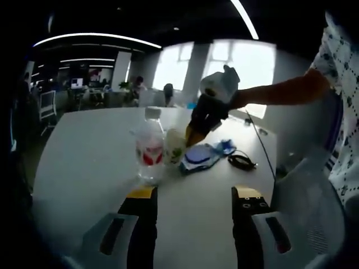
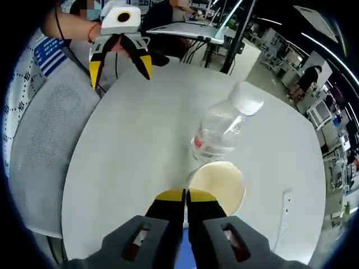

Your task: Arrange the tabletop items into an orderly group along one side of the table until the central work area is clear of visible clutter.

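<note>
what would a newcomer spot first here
A clear water bottle with a red label stands mid-table beside a cream-lidded cup. The right tool, jaws closed, sits just short of the cup, while the left tool hangs open over the table's near edge.

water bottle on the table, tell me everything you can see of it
The water bottle is clear plastic with a white cap and a red-and-white label around its middle. It stands upright on the white table, looking mostly empty, though the level is hard to judge. A pale cream cup stands close beside it; contact is unclear. Neither gripper holds it: the right gripper, jaws together, sits just behind the cup, and the left gripper is open, short of the bottle.
</note>
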`<state>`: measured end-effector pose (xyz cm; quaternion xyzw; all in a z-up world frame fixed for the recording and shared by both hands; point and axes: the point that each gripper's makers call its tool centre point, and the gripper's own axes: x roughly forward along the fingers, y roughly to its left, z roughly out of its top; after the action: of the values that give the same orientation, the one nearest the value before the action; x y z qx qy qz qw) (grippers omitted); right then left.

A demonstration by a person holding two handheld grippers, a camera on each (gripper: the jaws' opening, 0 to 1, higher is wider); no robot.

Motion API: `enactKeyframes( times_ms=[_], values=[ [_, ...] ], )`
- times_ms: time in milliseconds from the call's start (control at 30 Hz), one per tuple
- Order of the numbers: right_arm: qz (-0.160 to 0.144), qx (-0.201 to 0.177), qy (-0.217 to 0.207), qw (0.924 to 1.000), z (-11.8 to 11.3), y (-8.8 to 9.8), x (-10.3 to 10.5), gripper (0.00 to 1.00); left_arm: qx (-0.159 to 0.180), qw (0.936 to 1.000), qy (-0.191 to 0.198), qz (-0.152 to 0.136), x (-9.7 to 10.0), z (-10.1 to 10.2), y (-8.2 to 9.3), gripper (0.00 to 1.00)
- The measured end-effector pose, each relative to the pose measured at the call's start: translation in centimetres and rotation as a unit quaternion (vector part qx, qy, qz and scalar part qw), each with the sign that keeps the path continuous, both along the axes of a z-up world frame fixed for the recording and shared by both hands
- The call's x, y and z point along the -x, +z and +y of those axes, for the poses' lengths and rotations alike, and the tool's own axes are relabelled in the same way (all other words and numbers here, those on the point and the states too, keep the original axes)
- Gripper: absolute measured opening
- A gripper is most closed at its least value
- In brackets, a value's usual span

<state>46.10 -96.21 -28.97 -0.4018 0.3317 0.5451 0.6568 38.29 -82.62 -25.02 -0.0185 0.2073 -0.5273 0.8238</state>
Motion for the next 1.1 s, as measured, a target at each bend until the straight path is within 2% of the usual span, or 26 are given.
enactKeyframes(
  times_ms=[533,1100],
  values=[
    [-0.012,0.036,0.041,0.9984,0.3,-1.5,-0.3,0.0,0.001,1.0,0.003,0.005,0.1,0.2,-0.5,0.48],
    [-0.004,0.046,0.059,0.9972,0.8,-2.1,0.1,0.0,0.005,0.9999,0.006,0.01,0.2,0.3,-0.6,0.48]
  ],
)
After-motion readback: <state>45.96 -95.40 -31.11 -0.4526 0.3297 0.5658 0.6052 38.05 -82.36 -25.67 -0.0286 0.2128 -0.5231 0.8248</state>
